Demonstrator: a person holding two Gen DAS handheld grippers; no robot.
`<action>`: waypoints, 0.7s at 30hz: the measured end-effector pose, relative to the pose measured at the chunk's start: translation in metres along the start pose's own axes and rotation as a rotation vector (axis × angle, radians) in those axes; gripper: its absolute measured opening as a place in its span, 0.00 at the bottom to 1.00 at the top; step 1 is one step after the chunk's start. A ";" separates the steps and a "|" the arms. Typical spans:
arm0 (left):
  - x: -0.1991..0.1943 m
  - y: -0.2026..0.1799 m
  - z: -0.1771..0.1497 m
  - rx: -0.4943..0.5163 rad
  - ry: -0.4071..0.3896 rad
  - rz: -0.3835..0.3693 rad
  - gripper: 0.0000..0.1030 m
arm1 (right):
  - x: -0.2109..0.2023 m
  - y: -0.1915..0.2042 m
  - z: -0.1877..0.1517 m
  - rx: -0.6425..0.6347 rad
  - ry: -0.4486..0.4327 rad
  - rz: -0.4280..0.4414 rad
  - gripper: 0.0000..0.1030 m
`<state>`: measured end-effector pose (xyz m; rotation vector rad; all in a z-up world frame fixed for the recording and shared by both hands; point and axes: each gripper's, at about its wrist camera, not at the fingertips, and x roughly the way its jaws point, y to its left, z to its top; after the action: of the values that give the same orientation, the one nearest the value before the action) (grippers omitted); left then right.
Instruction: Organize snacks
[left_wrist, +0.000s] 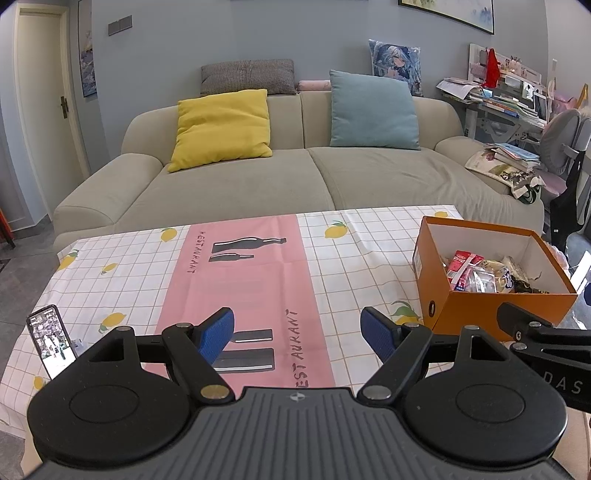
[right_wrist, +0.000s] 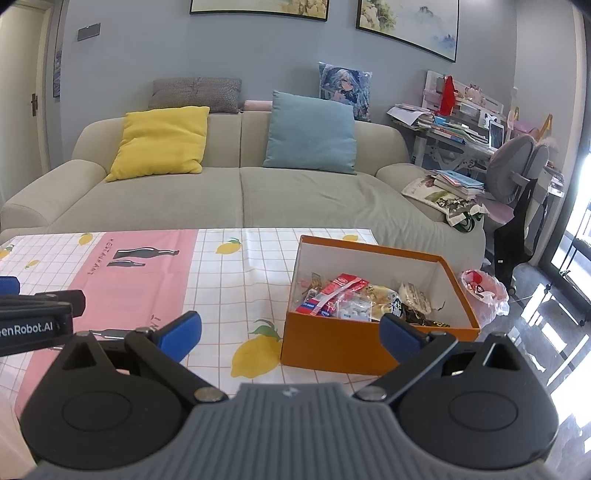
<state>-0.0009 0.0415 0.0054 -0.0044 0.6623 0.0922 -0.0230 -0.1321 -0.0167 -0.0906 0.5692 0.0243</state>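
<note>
Orange cardboard makes up the box (right_wrist: 332, 345) that sits on the right part of the table (right_wrist: 236, 280), open at the top, with the snacks (right_wrist: 354, 299) heaped loosely inside against its white walls. They look like small, light packets in crinkly foil and clear plastic: soft, easily crushed and likely slippery under a pinch, so I would take one by a sealed edge or a flat end rather than squeeze its middle. The box itself looks stiff enough to push or lift by a wall, though thin card will bow if pinched hard. Counting what can be told apart: one box, one long red-and-white packet (right_wrist: 338, 290) lying on top, one clear bag of pale pieces beside it, and a jumble of yellowish and dark wrappers whose number I cannot settle, perhaps half a dozen packets in all. No snack lies out on the lemon-print cloth. One phone (left_wrist: 51, 338) stands propped near the table's left edge. The left gripper (left_wrist: 297, 332) hangs over the pink strip of the cloth with its blue pads spread wide and nothing between them; the right gripper (right_wrist: 290, 332) hovers just short of the box, likewise spread and holding nothing.
</note>
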 end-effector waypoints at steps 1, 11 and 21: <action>0.000 0.001 0.000 0.000 0.000 0.002 0.89 | 0.000 0.000 0.000 0.001 0.002 0.000 0.97; 0.001 0.004 -0.001 -0.003 -0.008 0.004 0.88 | 0.001 -0.002 0.000 0.000 0.007 0.004 0.97; 0.000 0.003 -0.001 -0.004 -0.007 0.006 0.88 | 0.002 -0.001 -0.001 -0.001 0.010 0.006 0.97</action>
<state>-0.0014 0.0444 0.0046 -0.0062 0.6555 0.0991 -0.0214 -0.1333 -0.0186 -0.0905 0.5790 0.0298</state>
